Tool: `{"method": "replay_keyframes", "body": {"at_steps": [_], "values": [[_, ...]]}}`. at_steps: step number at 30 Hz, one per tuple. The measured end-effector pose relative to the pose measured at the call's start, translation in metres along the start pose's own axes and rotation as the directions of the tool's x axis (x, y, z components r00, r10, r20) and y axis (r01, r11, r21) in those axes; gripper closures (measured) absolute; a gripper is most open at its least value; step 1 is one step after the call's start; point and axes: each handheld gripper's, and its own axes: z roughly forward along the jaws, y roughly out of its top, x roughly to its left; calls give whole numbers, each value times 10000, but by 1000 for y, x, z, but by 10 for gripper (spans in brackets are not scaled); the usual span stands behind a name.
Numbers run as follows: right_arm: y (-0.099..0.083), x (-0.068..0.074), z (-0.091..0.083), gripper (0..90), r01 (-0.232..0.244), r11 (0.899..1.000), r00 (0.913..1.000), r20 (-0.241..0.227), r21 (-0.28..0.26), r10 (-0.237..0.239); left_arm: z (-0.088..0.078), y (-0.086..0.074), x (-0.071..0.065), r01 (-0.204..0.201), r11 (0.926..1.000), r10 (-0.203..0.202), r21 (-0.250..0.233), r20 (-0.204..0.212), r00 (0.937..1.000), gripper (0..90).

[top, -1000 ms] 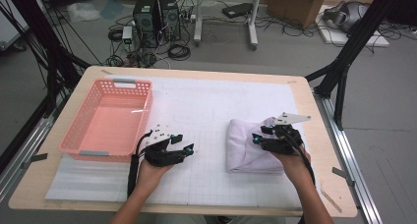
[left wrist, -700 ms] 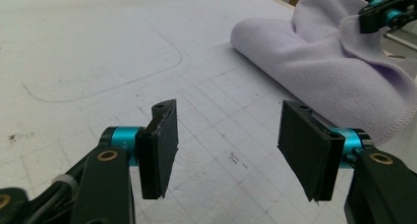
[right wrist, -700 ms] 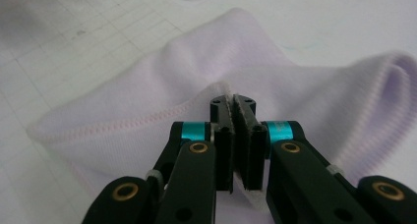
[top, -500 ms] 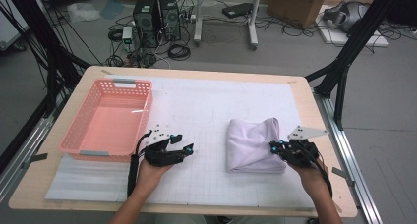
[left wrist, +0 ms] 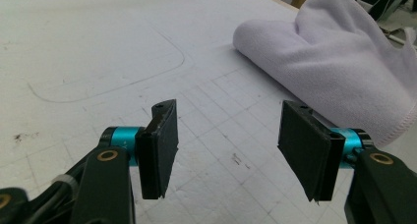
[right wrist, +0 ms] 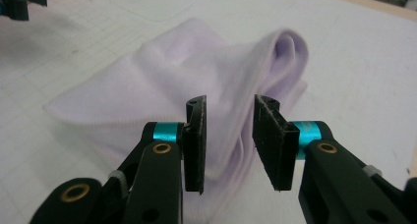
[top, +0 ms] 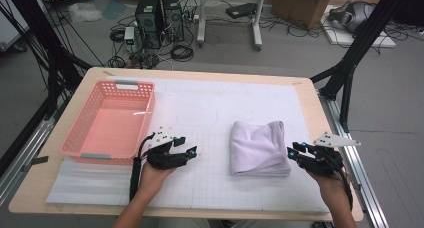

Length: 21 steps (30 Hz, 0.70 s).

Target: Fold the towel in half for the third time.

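So, starting at the left, we see the pink basket (top: pixel 107 120) sitting on the white mat (top: pixel 210 188) near the table's left side, with nothing in it; we think it waits there as the spot for the cloth to go. Just beside its near right corner rests our left gripper (top: pixel 192 151), low over the mat with its jaws apart and nothing between them. We think it stays close so it can help when it is needed. In the left gripper view the bare mat lies under the jaws and the cloth (left wrist: pixel 344 71) sits off to the right. Between this gripper and the cloth the mat is bare, so there is good room to slide across. Next comes the folded purple cloth (top: pixel 260 148), lying flat on the mat, right of the middle. Its rounded fold faces the far side of the table and its layered edges face us. Last, at the right, our right gripper (top: pixel 296 150) points at the cloth's near right edge; its jaws have just been opening a little and stand apart, pressing on nothing. In the right gripper view the cloth (right wrist: pixel 172 86) shows through the gap. The table edge (top: pixel 345 188) is close on that side, so room there is tight.
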Motion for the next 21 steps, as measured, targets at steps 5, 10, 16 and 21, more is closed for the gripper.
{"method": "replay_keyframes", "body": {"at_steps": [5, 10, 16, 21], "values": [[9, 11, 37, 679, 502, 9947, 9985, -273, 897, -479, 0, 0, 0, 21, 10000, -21, 1, 46, 10000, 404], [-11, 14, 51, 695, 658, 9834, 9976, -312, 1692, -613, -1, 0, 0, -19, 10000, 19, -1, 40, 10000, 404], [-38, -2, 28, 691, 4, 9793, 9998, -215, 2024, 41, -1, 0, 0, -27, 10000, 27, -28, 16, 10000, 404], [-24, -6, 22, 613, -446, 9925, 9987, -177, 1142, 470, 0, 0, 0, 8, 10000, -8, -23, -15, 10000, 403]]}}
